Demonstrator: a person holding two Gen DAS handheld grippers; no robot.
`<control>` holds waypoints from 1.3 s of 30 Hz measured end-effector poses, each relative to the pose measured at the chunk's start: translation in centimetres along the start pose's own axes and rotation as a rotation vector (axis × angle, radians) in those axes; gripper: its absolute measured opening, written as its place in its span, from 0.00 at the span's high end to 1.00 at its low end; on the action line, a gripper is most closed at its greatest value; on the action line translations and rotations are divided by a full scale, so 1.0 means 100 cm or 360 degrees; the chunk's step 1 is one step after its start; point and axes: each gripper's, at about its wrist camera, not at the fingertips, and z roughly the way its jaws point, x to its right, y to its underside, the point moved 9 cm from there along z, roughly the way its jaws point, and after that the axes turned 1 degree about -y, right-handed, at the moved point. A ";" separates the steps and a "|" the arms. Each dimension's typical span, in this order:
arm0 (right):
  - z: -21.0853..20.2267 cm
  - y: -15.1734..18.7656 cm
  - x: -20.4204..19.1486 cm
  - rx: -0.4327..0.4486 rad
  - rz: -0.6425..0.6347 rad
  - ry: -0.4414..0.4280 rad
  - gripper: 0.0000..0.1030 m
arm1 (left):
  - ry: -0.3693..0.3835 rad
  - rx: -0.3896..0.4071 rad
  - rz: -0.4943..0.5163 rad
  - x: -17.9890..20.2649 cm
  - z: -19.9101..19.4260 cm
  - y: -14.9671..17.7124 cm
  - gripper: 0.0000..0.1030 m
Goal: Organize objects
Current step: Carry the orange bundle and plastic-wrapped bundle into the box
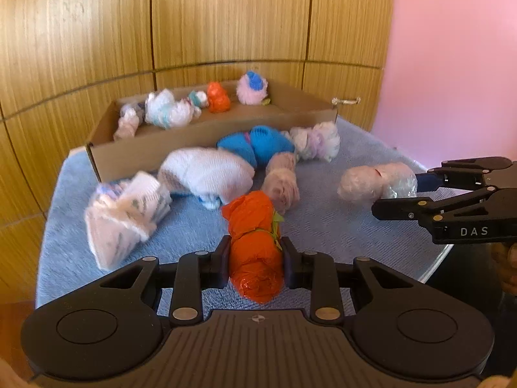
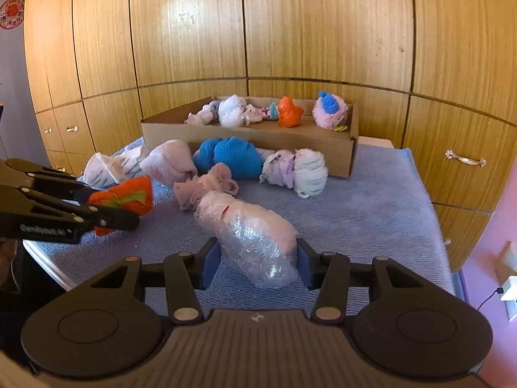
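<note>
Sock bundles point(image 1: 206, 174) lie beside hand-held gripper point(image 1: 395, 194) marked "DAS".

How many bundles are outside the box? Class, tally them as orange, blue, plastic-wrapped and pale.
Orange bundle: 1
Blue bundle: 1
Wrapped bundle: 1
Pale bundles: 4
Total: 7
</note>
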 end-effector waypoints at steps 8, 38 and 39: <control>-0.027 -0.027 0.026 0.0078 0.0035 0.0035 0.56 | -0.0001 0.0035 0.0095 0.001 -0.024 -0.036 0.65; 0.061 -0.170 0.083 0.0044 -0.0274 -0.0061 0.55 | 0.0011 -0.0170 0.0004 -0.034 0.112 -0.208 0.64; 0.068 -0.170 0.085 0.0027 -0.0282 -0.0068 0.55 | 0.0009 -0.0187 0.0001 -0.036 0.121 -0.208 0.64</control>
